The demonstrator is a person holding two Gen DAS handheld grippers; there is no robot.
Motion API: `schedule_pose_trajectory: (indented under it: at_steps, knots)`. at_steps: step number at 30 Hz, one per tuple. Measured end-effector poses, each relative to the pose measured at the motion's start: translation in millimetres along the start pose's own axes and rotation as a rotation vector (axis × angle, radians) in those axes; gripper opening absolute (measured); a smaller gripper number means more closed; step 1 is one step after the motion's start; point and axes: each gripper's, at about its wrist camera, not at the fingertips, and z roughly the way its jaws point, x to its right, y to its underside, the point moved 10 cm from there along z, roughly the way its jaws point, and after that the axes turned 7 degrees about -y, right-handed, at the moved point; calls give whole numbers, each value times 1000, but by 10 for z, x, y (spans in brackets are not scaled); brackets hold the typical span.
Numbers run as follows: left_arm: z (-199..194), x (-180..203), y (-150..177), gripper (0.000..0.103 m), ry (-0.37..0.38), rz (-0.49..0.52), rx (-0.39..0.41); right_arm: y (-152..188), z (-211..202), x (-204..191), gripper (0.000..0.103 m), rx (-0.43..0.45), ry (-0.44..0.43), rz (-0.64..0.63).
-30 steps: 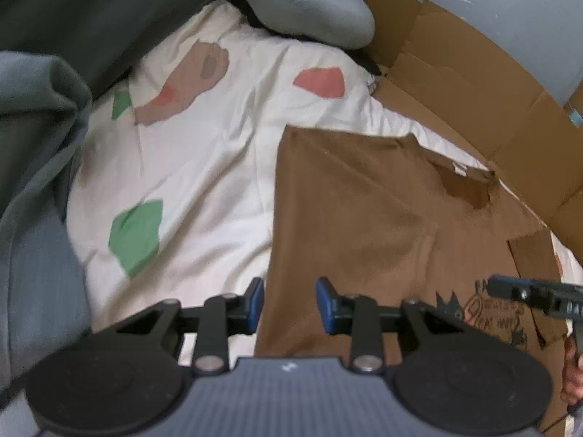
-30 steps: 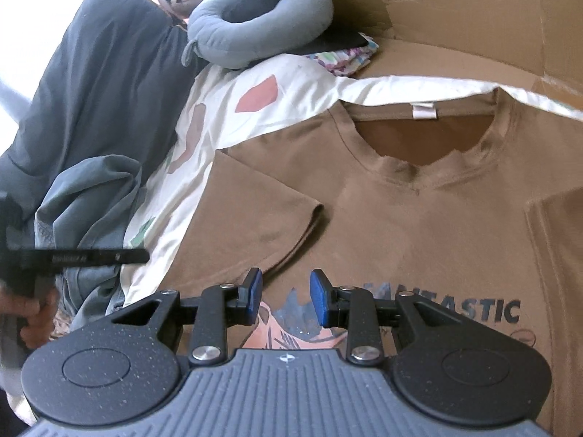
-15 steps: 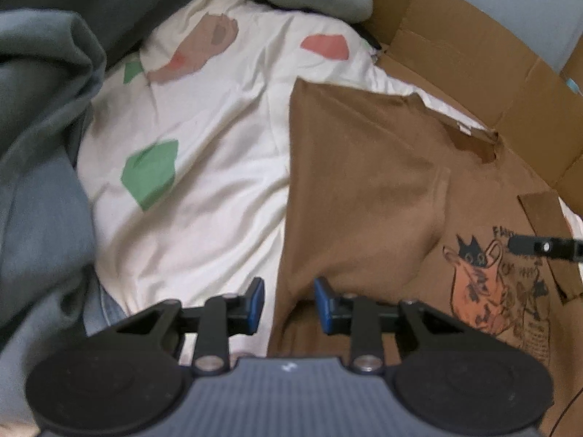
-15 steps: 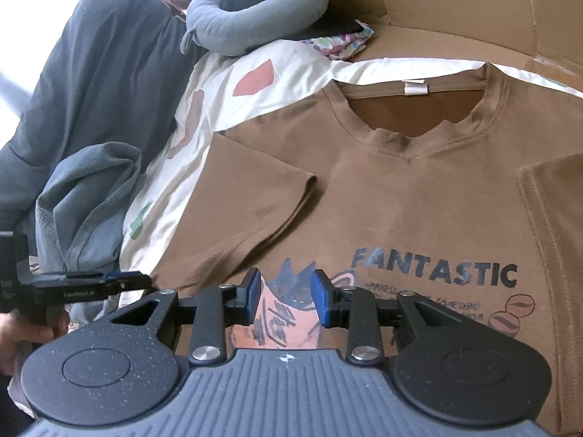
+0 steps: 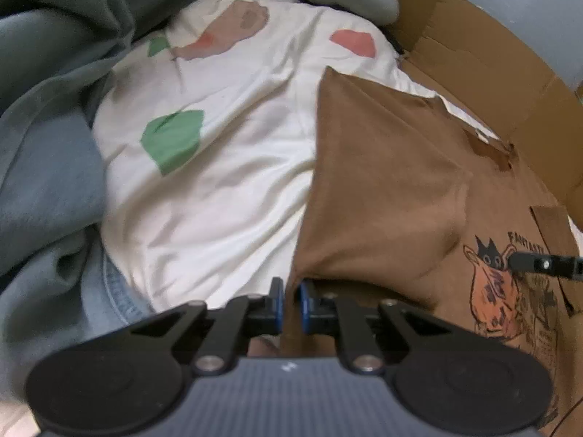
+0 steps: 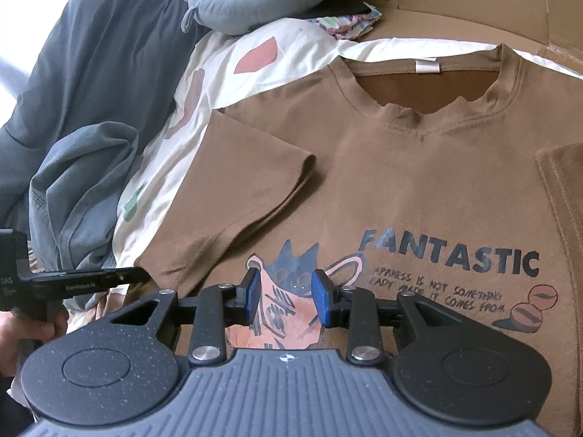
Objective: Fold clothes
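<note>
The brown T-shirt [image 6: 419, 182] looks light, limp and easily creased; its side edge suits pinching. There the left gripper [image 5: 289, 302] is closing on the fabric; the right gripper [image 6: 286, 296] hovers spread above its print.

brown T-shirt [image 6: 419, 189] spread flat, right gripper [image 6: 286, 291] above

Brown T-shirt [image 6: 430, 182] w/ dark navy "FANTASTIC" lettering, pink-orange cat graphic [image 6: 288, 306] w/ dark blue-grey head, brown coffee beans [image 6: 532, 306], white neck label [image 6: 427, 66]. White bedsheet [image 5: 233, 189] w/ green, coral-red & tan-brown blotches. Grey-blue neck pillow [image 6: 262, 3]. Dark grey-teal clothes [image 6: 80, 167] in a heap. Plain brown cardboard [image 5: 492, 58]. Gripper pads [image 6: 253, 293] blue, bodies black.
</note>
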Motion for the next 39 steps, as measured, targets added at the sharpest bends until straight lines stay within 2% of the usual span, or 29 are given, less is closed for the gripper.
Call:
schedule_pose_trajectory:
  at_steps: [3, 8, 12, 14, 19, 22, 25, 32, 39]
  knots:
    - [-64, -8, 7, 19, -11, -15, 7, 12, 7, 2, 33, -2, 0, 2]
    - [-286, 7, 5, 20, -7, -60, 39, -24, 0, 23, 34, 14, 0, 12]
    - [-371, 119, 18, 22, 61, -108, 38, -124, 31, 84, 37, 40, 7, 33]
    - [-362, 199, 54, 29, 107, -143, 29, -184, 60, 119, 42, 56, 9, 47]
    - [-251, 370, 160, 34, 179, -208, 20, -302, 146, 168, 42, 74, 4, 68]
    - [-159, 453, 202, 44, 210, -230, 21, -339, 195, 169, 42, 75, -2, 69]
    - [-84, 518, 207, 51, 220, -211, 51, -366, 248, 164, 42, 73, -9, 66]
    - [57, 604, 161, 52, 291, -236, 102, -452, 387, 168, 42, 74, -22, 69]
    - [149, 632, 114, 52, 334, -314, 165, -554, 507, 255, 42, 91, -40, 113]
